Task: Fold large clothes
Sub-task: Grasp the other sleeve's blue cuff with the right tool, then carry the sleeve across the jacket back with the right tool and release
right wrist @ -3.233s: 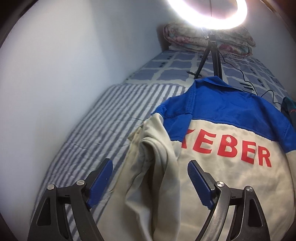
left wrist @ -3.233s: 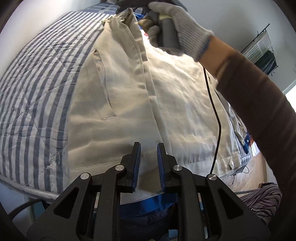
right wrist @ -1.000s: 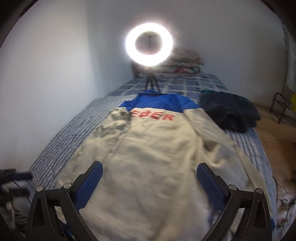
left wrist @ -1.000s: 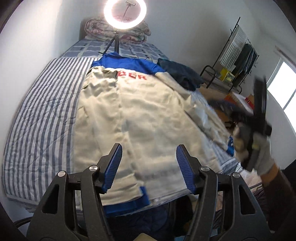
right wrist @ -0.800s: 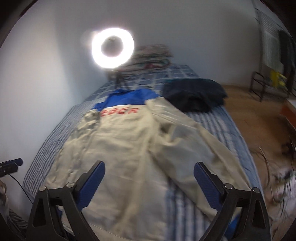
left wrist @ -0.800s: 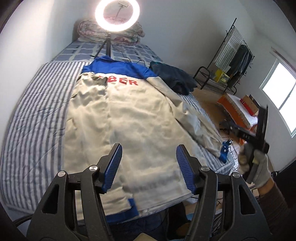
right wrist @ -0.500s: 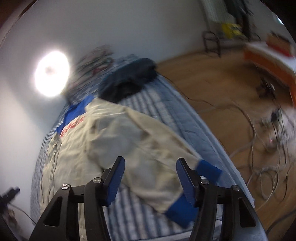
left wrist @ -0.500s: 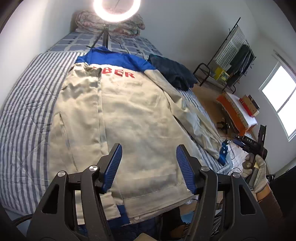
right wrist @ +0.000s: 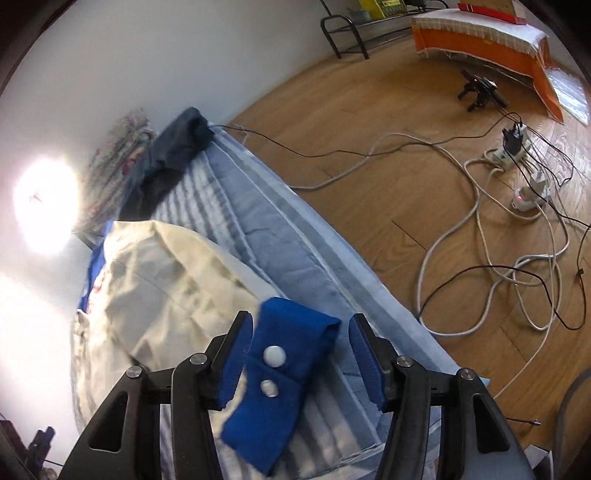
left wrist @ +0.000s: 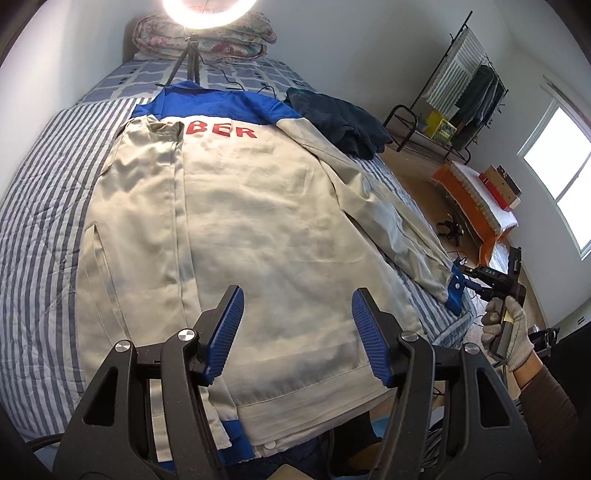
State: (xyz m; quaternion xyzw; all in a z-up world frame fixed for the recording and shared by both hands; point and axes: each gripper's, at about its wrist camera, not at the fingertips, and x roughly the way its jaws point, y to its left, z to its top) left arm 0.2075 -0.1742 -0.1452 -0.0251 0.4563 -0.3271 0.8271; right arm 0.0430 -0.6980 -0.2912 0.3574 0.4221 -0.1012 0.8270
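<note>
A large cream jacket (left wrist: 258,206) with a blue yoke and red letters lies back-up on the striped bed (left wrist: 33,206). Its left side is folded over the back. Its right sleeve (left wrist: 391,218) stretches to the bed's right edge and ends in a blue cuff (left wrist: 455,293). My left gripper (left wrist: 295,325) is open and empty above the hem. My right gripper (right wrist: 301,354) is open, its jaws on either side of the blue cuff (right wrist: 284,373) with two white snaps, not closed on it. In the left wrist view the right gripper (left wrist: 480,275) sits at the cuff.
A ring light (left wrist: 207,14) on a tripod stands at the head of the bed by a folded quilt (left wrist: 207,40). A dark garment (left wrist: 340,118) lies on the right side. Cables and a power strip (right wrist: 509,151) cover the wood floor. A clothes rack (left wrist: 461,88) stands far right.
The right gripper has swung from over the jacket down to the sleeve's blue cuff at the bed edge. The left gripper let go of the hem, opened, and pulled back.
</note>
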